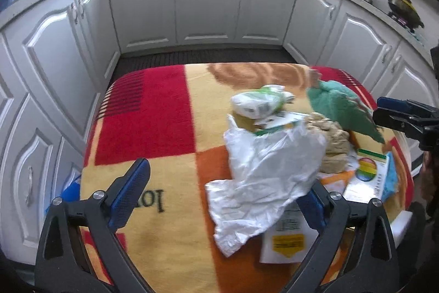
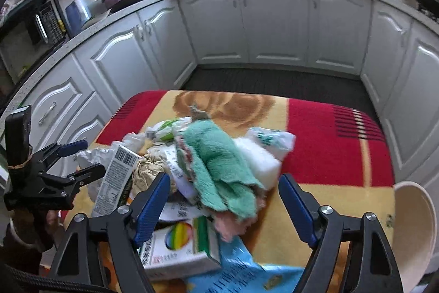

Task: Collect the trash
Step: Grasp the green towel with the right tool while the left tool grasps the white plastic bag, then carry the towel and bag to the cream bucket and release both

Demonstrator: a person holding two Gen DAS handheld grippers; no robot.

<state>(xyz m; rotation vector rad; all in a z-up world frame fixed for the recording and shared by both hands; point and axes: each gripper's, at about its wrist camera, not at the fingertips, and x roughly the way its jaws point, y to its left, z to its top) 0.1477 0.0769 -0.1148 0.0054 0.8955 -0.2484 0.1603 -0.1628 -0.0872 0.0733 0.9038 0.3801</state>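
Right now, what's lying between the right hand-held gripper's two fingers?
In the right wrist view, the green towel lies between the open right hand-held gripper fingers, untouched.

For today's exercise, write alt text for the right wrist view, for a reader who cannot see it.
The open right gripper points down at a heap of trash on a red, yellow and orange blanket, with a green cloth topmost between its blue fingers. A small box with a rainbow circle lies nearest; the left gripper enters at left, and white kitchen cabinets stand behind.

Letters "lo" on blanket (image 1: 153, 155)
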